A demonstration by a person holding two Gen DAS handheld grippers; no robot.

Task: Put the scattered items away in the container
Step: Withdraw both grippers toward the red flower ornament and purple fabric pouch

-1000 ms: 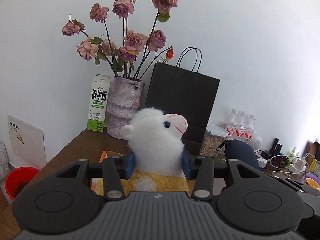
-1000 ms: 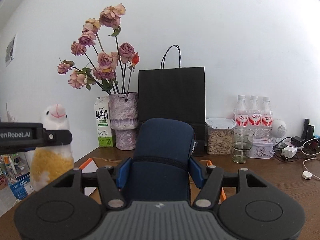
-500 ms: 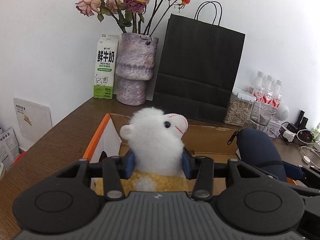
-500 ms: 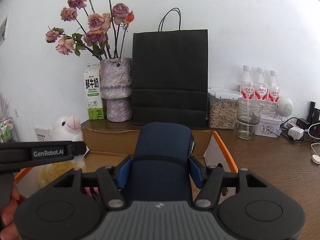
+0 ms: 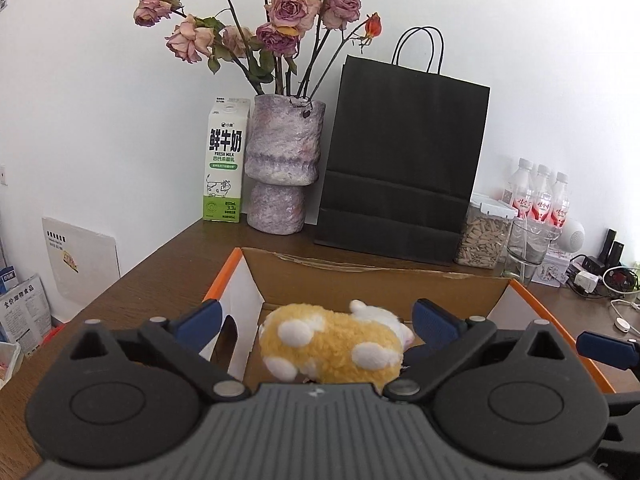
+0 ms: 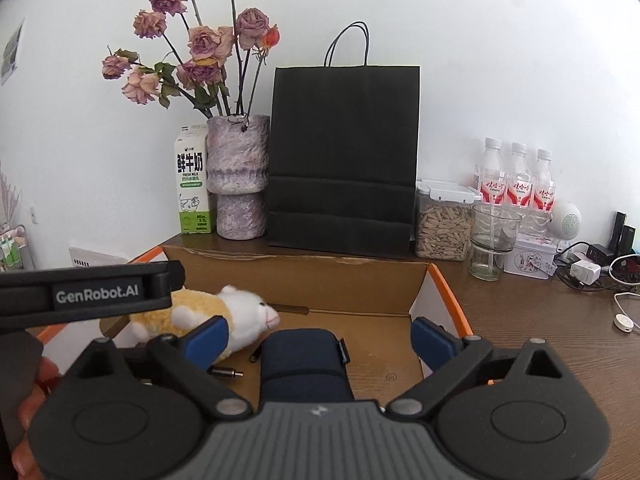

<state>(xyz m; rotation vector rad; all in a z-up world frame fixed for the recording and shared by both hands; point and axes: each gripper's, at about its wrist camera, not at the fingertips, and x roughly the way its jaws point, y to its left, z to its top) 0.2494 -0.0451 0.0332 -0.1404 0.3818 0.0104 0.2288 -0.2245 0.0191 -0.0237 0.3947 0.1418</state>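
An open cardboard box [image 5: 372, 280] with orange-edged flaps stands on the wooden table; it also shows in the right wrist view [image 6: 352, 280]. A yellow and white plush sheep [image 5: 332, 344] lies on its side inside the box, below my open left gripper [image 5: 316, 320]; it also shows in the right wrist view [image 6: 208, 320]. A dark blue pouch [image 6: 304, 364] lies on the box floor between the spread fingers of my open right gripper [image 6: 320, 334]. Neither gripper touches its item.
Behind the box stand a milk carton [image 5: 225, 160], a vase of dried roses [image 5: 282, 168], a black paper bag [image 5: 400, 164], a jar of seeds [image 6: 442, 220], a glass [image 6: 494, 240] and water bottles [image 6: 516, 180]. Cables and chargers [image 6: 600, 272] lie at the right.
Both grippers came down over the box and opened. The sheep dropped from the left gripper and the pouch from the right; both now lie in the box.
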